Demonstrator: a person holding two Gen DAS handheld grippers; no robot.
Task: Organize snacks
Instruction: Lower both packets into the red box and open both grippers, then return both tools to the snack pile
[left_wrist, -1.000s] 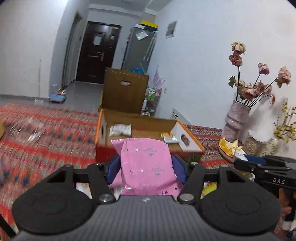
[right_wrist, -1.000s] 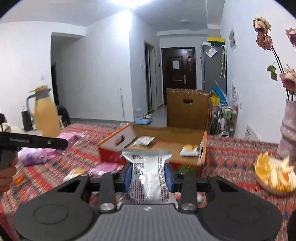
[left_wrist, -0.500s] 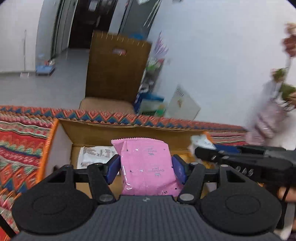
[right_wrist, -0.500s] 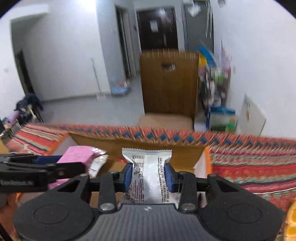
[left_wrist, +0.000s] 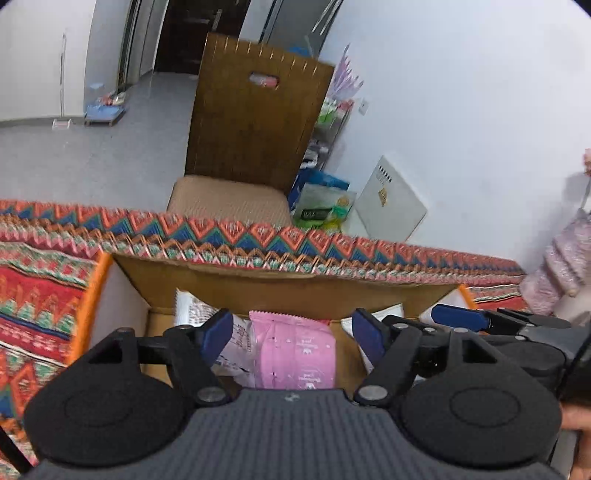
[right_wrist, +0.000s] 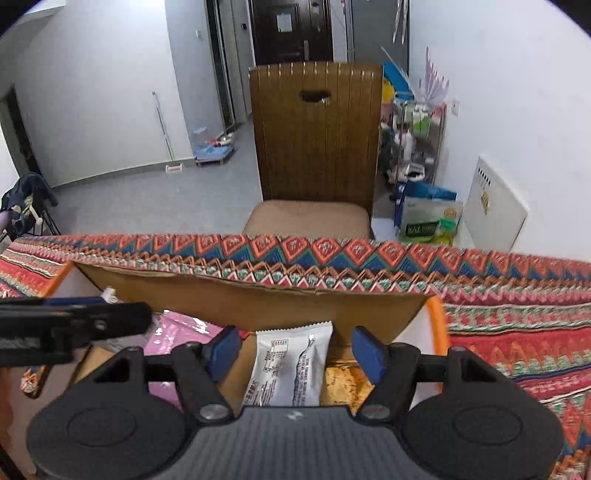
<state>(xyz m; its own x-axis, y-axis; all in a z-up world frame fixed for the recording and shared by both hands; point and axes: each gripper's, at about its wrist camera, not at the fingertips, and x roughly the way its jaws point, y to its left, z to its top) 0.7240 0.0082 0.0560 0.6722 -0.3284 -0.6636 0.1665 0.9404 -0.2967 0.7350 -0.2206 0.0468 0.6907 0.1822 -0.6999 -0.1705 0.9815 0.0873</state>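
Both grippers hang over an open cardboard box (left_wrist: 280, 291) (right_wrist: 236, 299) with orange-edged flaps. My left gripper (left_wrist: 293, 334) has its jaws opening; the pink snack packet (left_wrist: 295, 358) lies loose between the blue pads, which stand clear of its sides. My right gripper (right_wrist: 295, 349) is opening too, and the silver snack packet (right_wrist: 291, 365) sits between its pads untouched. The right gripper (left_wrist: 480, 321) also shows at the right of the left wrist view, the left gripper (right_wrist: 74, 321) at the left of the right wrist view. A pink packet (right_wrist: 177, 332) lies in the box.
White printed packets (left_wrist: 195, 310) and a yellow-orange snack (right_wrist: 343, 380) lie in the box. The box rests on a patterned red cloth (right_wrist: 517, 332). A wooden chair (right_wrist: 317, 147) stands beyond the table edge. A pink vase (left_wrist: 565, 266) stands at the right.
Both grippers moved forward to over the box and tipped downward. Their jaws, shut on the pink and silver packets before, have spread apart and the packets now sit loose, slightly tilted.
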